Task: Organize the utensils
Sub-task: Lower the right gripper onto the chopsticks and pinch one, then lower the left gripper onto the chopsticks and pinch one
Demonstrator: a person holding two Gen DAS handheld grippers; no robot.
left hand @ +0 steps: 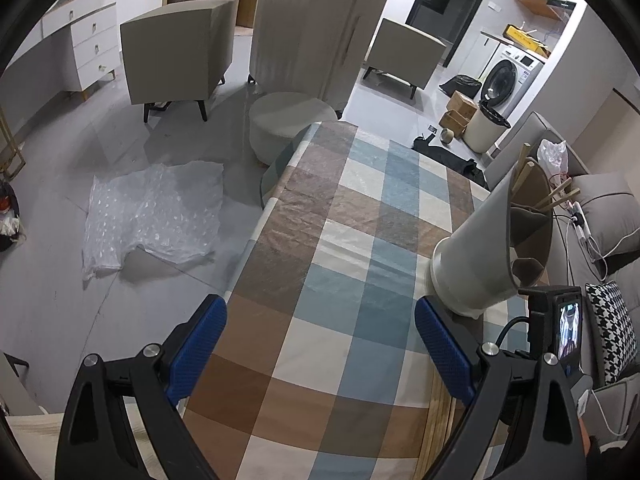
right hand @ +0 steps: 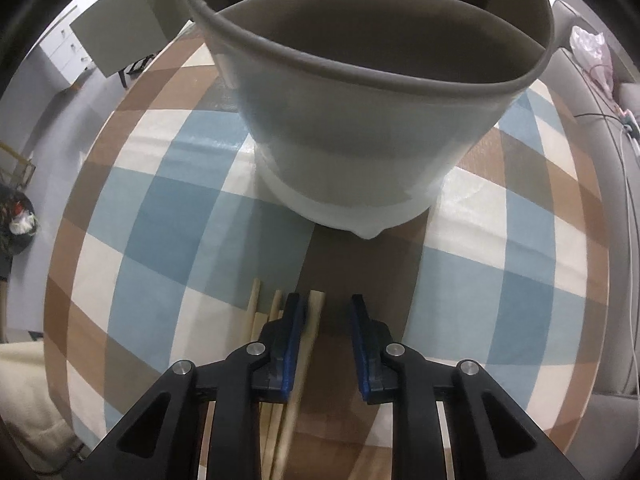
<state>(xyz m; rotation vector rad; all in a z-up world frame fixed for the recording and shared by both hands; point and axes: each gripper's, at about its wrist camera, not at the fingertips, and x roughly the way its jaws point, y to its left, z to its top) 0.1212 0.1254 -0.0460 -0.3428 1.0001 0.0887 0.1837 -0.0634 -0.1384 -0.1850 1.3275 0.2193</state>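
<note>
Wooden chopsticks [right hand: 256, 312] remain near the table [left hand: 320, 240] edge, some stand in the holder [left hand: 480, 248]; my right gripper [right hand: 324, 312] straddles one loosely, left gripper [left hand: 320, 344] gapes empty.

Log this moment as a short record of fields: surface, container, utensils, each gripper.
surface: table with checked cloth
container: grey utensil holder, upright on the cloth, divided inside
already in holder: wooden sticks leaning in it
loose utensils: wooden chopsticks lying on the cloth before the holder
left gripper: open, nothing between its fingers
right gripper: pointing down at the chopsticks, one beside its left finger, jaws not clamped on it
</note>
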